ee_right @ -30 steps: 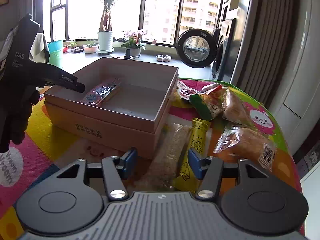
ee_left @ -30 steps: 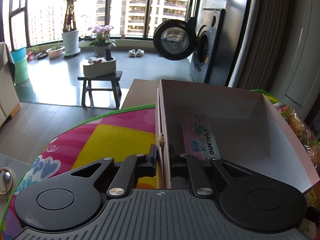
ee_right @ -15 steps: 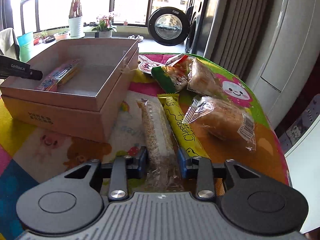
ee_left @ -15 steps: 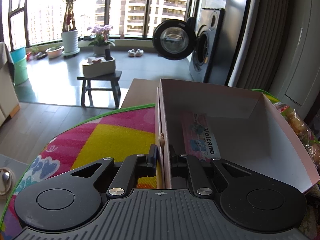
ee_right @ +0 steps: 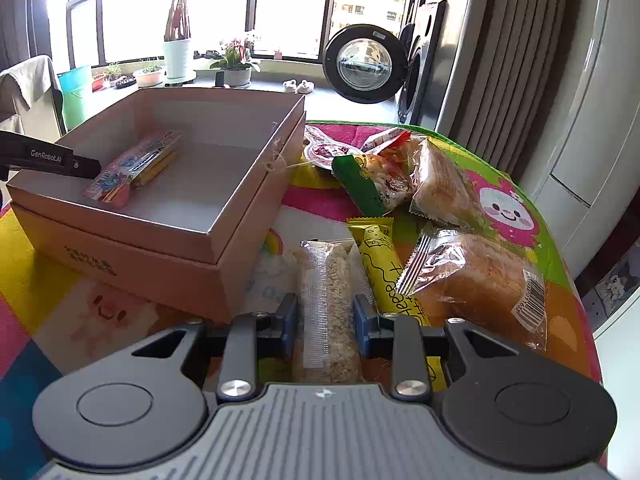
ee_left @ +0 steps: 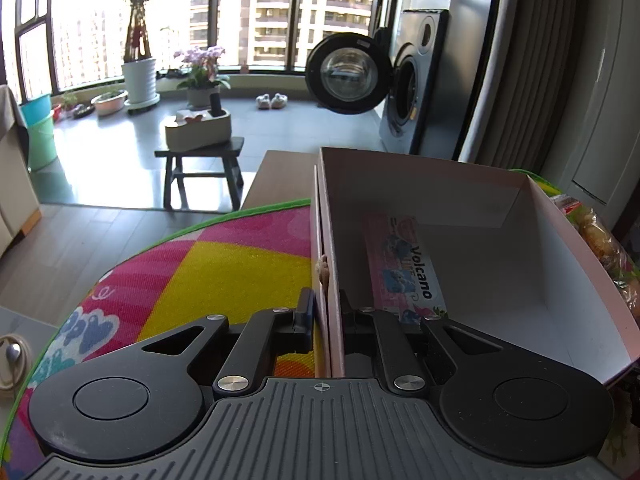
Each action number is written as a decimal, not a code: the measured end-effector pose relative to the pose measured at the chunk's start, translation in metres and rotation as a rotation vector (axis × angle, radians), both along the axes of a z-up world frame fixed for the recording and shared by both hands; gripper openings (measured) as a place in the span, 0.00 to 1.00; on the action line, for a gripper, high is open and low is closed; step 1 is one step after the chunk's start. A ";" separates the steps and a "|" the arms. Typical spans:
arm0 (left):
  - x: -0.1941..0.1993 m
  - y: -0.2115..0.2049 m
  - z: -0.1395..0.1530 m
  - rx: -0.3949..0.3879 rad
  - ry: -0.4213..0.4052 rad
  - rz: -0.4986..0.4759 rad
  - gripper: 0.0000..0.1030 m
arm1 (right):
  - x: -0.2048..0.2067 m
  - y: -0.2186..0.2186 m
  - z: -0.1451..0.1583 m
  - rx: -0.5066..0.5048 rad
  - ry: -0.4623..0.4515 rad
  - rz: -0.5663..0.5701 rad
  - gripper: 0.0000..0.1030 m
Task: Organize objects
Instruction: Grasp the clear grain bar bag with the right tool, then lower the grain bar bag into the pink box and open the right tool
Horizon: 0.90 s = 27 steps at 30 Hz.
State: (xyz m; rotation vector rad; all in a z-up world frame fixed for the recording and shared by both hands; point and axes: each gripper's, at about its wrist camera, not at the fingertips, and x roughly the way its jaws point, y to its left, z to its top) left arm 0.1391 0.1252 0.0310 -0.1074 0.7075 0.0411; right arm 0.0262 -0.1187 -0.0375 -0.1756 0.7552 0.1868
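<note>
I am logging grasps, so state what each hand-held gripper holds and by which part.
The left hand-held gripper pinches the cardboard box by its left side wall. The right hand-held gripper straddles the clear-wrapped grain bar near its end; a firm grip cannot be told.

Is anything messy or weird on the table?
Yes. The snacks lie in a loose heap right of the box, some overlapping, not yet packed. Only one pink packet is in the box. A loose string dangles from the box's right rim. Nothing looks spilled or torn.
</note>
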 end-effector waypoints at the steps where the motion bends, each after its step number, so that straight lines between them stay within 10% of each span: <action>1: 0.000 0.000 0.000 -0.002 0.000 0.001 0.12 | -0.002 -0.003 0.002 0.009 0.009 0.000 0.28; 17: 0.001 0.006 -0.001 -0.038 -0.002 0.000 0.12 | -0.044 -0.016 0.135 0.308 -0.143 0.093 0.27; 27: 0.000 0.007 -0.001 -0.043 -0.001 -0.009 0.13 | 0.030 0.065 0.104 0.303 -0.032 0.144 0.27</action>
